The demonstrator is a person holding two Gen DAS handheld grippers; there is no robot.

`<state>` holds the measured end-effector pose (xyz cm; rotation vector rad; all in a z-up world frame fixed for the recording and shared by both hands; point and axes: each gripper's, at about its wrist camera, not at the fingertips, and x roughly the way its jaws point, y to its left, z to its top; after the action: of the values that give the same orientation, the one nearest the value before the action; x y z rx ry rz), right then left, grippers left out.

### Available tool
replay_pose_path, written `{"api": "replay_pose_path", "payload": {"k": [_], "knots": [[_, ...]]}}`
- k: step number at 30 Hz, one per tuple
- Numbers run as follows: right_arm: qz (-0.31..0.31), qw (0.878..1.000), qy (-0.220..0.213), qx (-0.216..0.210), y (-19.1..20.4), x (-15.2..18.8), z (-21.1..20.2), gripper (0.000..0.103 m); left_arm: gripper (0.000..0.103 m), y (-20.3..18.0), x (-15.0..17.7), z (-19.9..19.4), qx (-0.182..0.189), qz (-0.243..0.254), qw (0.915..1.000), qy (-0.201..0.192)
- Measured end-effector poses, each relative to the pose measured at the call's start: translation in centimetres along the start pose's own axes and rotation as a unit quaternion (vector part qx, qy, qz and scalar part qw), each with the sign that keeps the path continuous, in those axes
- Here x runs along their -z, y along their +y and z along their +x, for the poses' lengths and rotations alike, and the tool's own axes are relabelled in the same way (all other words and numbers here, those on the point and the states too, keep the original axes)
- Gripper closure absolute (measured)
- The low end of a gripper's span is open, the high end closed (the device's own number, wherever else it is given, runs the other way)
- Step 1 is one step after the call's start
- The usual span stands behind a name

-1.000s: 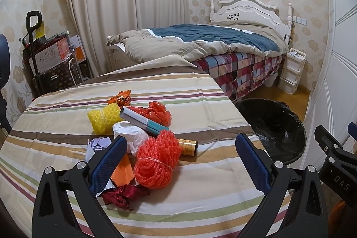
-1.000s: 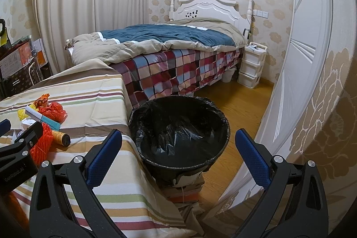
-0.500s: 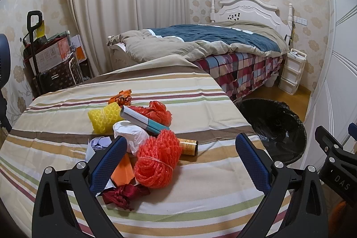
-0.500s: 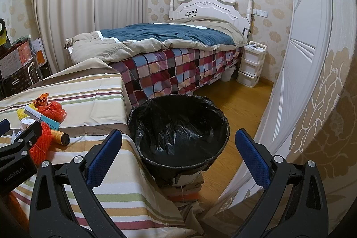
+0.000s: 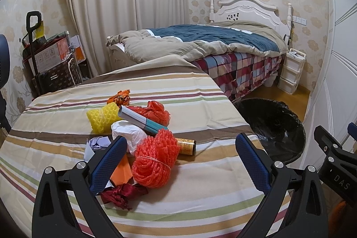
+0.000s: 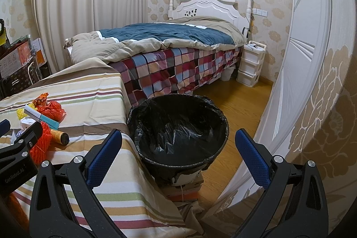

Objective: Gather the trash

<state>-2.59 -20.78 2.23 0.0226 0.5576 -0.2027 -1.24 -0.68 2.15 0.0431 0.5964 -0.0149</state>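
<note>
Comparing with the frames from a second ago, I find almost nothing changed: both my grippers hang where they were, and the trash pile lies as before.

My left gripper (image 5: 180, 160) is spread wide with nothing between its blue pads, low in the frame over the striped tabletop (image 5: 67, 108). The trash sits in the centre-left of that view. A red foam net (image 5: 156, 160) lies nearest, just right of the left pad, and a crumpled white paper (image 5: 129, 133) touches it behind. Further back are a yellow foam net (image 5: 102, 115), a red plastic bag (image 5: 156, 113) and an orange wrapper (image 5: 119, 99). A grey and teal box (image 5: 140, 121) leans across the pile, and a small gold tube (image 5: 186, 146) lies on its side to the right of the red net. An orange card (image 5: 121, 173) and a dark red ribbon (image 5: 121, 192) lie at the near edge, partly behind the left pad, with lilac paper scraps (image 5: 98, 142) beside them.

My right gripper (image 6: 178, 155) is equally wide and holds nothing. It looks at the black-lined bin (image 6: 178, 126) in the centre of its frame, standing on the floor just beside the tabletop's edge. I see no trash inside it. The bed (image 6: 167, 48) stands behind, unchanged.
</note>
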Motion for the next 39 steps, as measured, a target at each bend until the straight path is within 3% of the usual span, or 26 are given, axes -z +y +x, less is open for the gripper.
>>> {"api": "replay_pose_path", "payload": {"k": [28,39], "knots": [[0.002,1.0,0.004,-0.002,-0.2,0.0,0.0,0.004,0.006,-0.5,0.0,-0.3,0.0,0.004,1.0,0.004],[-0.008,0.999,0.023,-0.03,1.6,1.1,0.4,0.004,0.007,3.1,0.3,-0.3,-0.016,-0.006,0.9996,0.021]]}}
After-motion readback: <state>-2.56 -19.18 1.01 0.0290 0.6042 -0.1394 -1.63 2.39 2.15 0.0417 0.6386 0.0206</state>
